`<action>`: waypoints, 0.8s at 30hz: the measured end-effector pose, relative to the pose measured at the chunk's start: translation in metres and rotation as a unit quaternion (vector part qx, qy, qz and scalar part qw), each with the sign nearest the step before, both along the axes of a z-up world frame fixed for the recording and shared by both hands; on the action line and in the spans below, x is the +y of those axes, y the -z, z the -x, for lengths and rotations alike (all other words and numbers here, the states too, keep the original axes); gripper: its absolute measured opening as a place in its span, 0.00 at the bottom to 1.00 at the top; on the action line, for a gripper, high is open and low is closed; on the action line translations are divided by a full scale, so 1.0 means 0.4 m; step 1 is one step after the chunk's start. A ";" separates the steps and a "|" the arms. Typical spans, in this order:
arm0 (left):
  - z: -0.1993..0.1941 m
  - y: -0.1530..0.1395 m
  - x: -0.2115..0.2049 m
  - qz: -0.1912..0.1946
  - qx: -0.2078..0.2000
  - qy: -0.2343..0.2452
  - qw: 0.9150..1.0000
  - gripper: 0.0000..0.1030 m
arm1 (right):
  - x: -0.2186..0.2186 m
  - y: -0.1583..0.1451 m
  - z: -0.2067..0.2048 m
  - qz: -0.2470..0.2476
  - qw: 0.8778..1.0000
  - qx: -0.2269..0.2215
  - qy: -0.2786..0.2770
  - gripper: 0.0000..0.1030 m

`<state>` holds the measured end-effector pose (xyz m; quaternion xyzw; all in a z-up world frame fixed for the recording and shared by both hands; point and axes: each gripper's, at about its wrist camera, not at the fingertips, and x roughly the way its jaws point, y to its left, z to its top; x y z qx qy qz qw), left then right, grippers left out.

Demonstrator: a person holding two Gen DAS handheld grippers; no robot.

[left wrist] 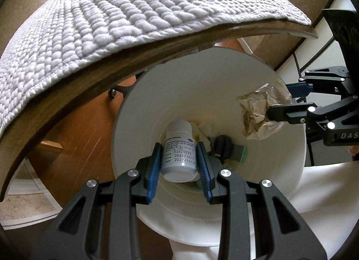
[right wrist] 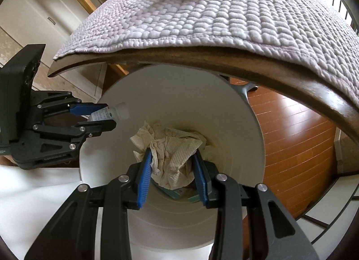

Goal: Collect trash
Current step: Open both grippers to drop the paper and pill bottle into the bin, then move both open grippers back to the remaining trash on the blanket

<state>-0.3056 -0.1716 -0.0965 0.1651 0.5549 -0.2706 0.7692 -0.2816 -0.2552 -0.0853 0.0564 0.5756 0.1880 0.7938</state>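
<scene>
Left wrist view: left claw (left wrist: pixel 179 159) clamps one white pill bottle (left wrist: pixel 178 154) above one white bin (left wrist: pixel 269 170).

Right wrist view: right claw (right wrist: pixel 172 170) clamps one crumpled paper towel (right wrist: pixel 170 152) over the bin (right wrist: pixel 224 107), below the quilted surface (right wrist: pixel 224 24).

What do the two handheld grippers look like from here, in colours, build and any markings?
Both match: the left gripper and right gripper have black linkage arms with cut-out slots and round silver pivot bolts. Their fingers carry ribbed blue pads. Seen from the left wrist camera, the right gripper's black body bears pale embossed lettering, only partly readable. No cables or sleeves show.
</scene>
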 end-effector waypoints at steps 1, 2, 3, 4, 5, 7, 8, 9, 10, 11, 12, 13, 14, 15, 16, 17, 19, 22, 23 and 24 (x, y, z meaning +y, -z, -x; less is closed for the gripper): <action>0.000 0.008 -0.002 -0.002 0.003 0.000 1.000 0.33 | 0.000 0.002 0.000 0.001 1.000 0.001 0.000 0.34; 0.000 0.017 -0.005 -0.003 0.006 0.000 1.000 0.33 | -0.001 0.004 0.000 0.002 1.000 0.002 -0.001 0.34; -0.001 0.023 -0.007 -0.003 0.009 -0.001 1.000 0.33 | -0.001 0.007 0.000 0.002 1.000 0.004 -0.001 0.34; -0.001 0.034 -0.009 -0.001 0.014 -0.003 1.000 0.33 | -0.003 0.009 0.000 0.003 1.000 0.006 0.000 0.36; -0.011 0.040 -0.016 0.002 0.020 -0.005 1.000 0.34 | -0.005 0.014 0.000 0.003 1.000 0.010 0.000 0.37; -0.020 0.047 -0.018 0.005 0.028 -0.010 1.000 0.57 | -0.011 0.021 0.001 0.009 1.000 0.015 0.001 0.51; -0.022 0.045 -0.022 0.004 0.024 -0.013 1.000 0.66 | -0.013 0.022 0.002 0.013 1.000 0.014 0.004 0.69; -0.024 0.045 -0.019 0.005 0.019 -0.014 1.000 0.71 | -0.016 0.018 0.005 0.013 1.000 0.010 0.007 0.72; -0.022 0.040 -0.020 0.009 0.017 -0.009 1.000 0.71 | -0.019 0.010 0.008 0.010 1.000 0.003 0.007 0.73; -0.021 0.037 -0.020 0.010 0.016 -0.008 1.000 0.71 | -0.024 0.001 0.010 0.010 1.000 -0.002 0.007 0.73; -0.019 0.030 -0.019 0.009 0.013 -0.007 1.000 0.71 | -0.027 -0.009 0.012 0.013 1.000 -0.008 0.007 0.74; -0.017 0.022 -0.009 0.010 0.010 -0.007 1.000 0.71 | -0.030 -0.024 0.015 0.019 1.000 -0.019 0.006 0.74; -0.013 0.003 -0.010 0.018 0.005 -0.004 1.000 0.71 | -0.033 -0.048 0.019 0.020 0.999 -0.034 0.002 0.74; -0.009 -0.023 -0.005 0.034 -0.002 0.001 0.999 0.71 | -0.036 -0.071 0.021 0.019 0.999 -0.047 -0.002 0.74; -0.007 -0.042 -0.005 0.046 -0.008 0.006 0.999 0.71 | -0.039 -0.098 0.022 0.018 0.998 -0.065 -0.004 0.74; -0.003 -0.074 0.000 0.063 -0.023 0.013 0.998 0.71 | -0.044 -0.130 0.021 0.019 0.996 -0.085 -0.004 0.74; -0.012 -0.130 0.021 0.083 -0.056 0.018 0.995 0.81 | -0.059 -0.180 0.013 0.026 0.992 -0.119 0.001 0.79; -0.038 -0.208 0.042 0.098 -0.124 -0.011 0.987 0.92 | -0.085 -0.240 -0.027 0.054 0.984 -0.166 0.028 0.81; -0.062 -0.228 0.046 0.107 -0.133 -0.023 0.985 0.92 | -0.102 -0.253 -0.053 0.061 0.982 -0.174 0.042 0.81; -0.085 -0.234 0.044 0.114 -0.137 -0.032 0.983 0.92 | -0.120 -0.262 -0.083 0.066 0.980 -0.181 0.057 0.81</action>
